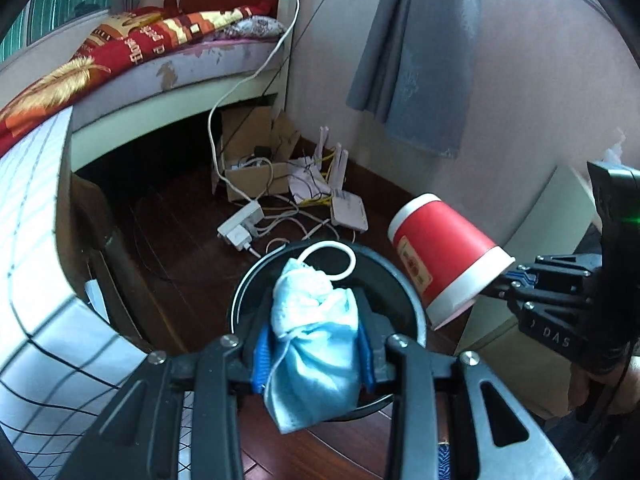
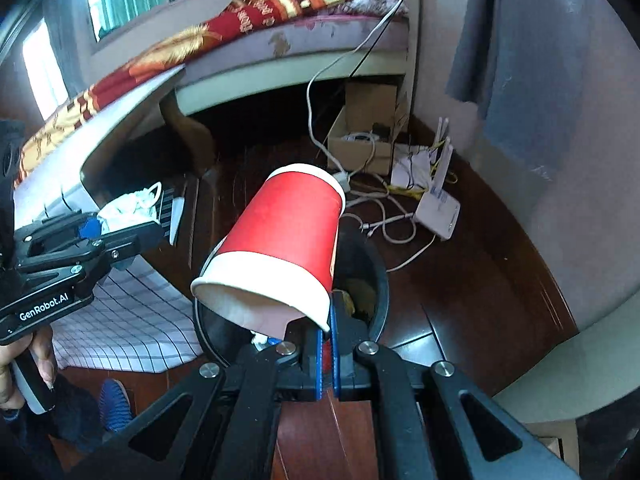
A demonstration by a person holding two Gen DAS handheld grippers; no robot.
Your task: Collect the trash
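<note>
Trash is held in both claws above one black round bin (image 1: 404, 280) that stands on the dark wooden floor (image 1: 180, 224). One crumpled blue face mask (image 1: 316, 344) is clamped between the blue pads of the left claw (image 1: 314, 354), which is closed on it, and its white ear loop (image 1: 332, 258) is seen arching over the bin's far rim. One red paper cup (image 2: 288, 240) with white bands at top and bottom is pinched by its rim wall in the right claw (image 2: 328, 344), whose pads are pressed nearly together on the thin paper; the cup is tilted, mouth toward the camera and lower left, over the bin's opening. Some scraps are visible inside the bin in the right wrist view, though they cannot be identified. Beyond the bin, one open cardboard box (image 1: 256, 172), one white power strip (image 1: 240, 226) and one white router (image 1: 348, 210) with several upright antennas are seen among tangled cables by the wall. One bed with a red patterned blanket (image 1: 120, 52) is seen at the upper left, and one grey curtain (image 1: 416, 60) is hung at the right.
</note>
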